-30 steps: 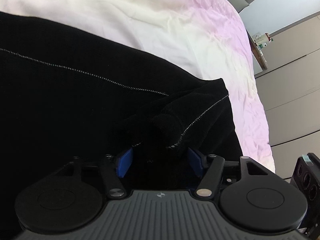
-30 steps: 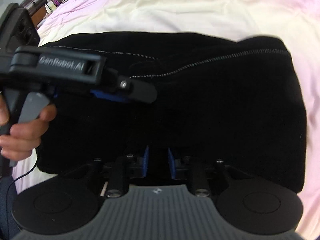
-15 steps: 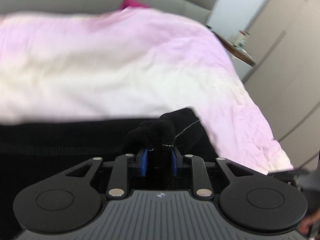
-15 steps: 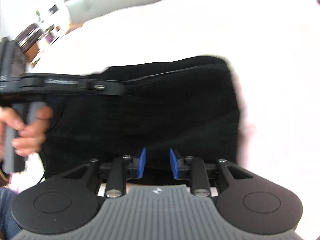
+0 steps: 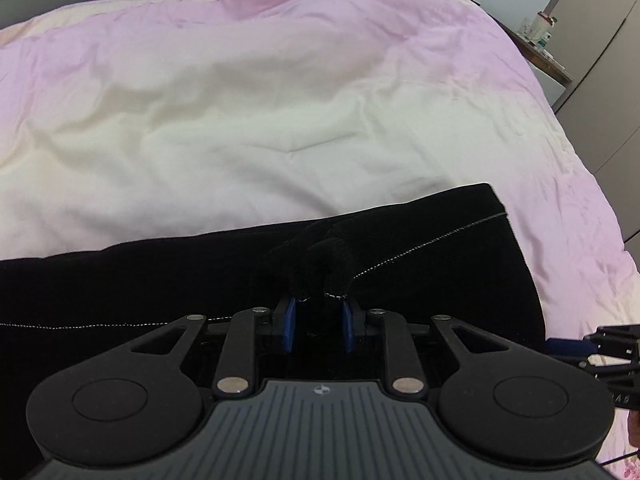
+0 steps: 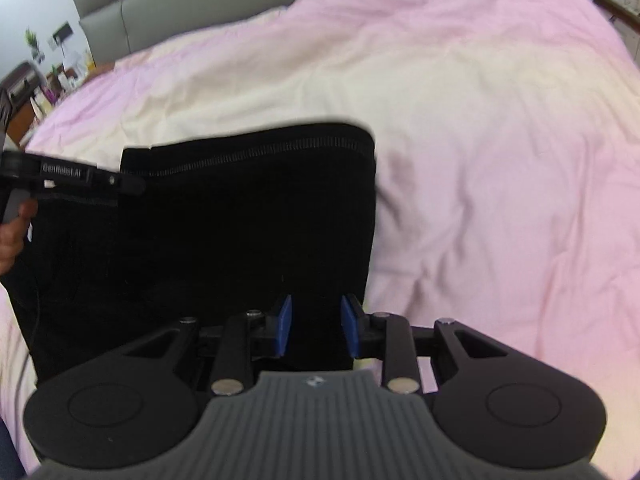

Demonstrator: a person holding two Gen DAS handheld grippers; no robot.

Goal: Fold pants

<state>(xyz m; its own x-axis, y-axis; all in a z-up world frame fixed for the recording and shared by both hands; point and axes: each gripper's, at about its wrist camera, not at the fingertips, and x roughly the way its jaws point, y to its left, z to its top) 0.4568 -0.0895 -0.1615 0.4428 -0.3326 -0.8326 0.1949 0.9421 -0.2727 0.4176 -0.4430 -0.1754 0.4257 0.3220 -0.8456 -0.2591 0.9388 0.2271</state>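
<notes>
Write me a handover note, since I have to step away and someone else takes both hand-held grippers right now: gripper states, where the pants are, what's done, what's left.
Left hand-held gripper: shut on a bunched edge of the black pants, by the white stitched seam.
Right hand-held gripper: pants fabric between its blue pads; grip unclear, jaws easing open slightly.
Pants: on the pink and cream bedspread, lying as a compact dark block, so apparently already folded at least once.
Left: finish the fold, lay the held edges down, release, smooth flat.
</notes>
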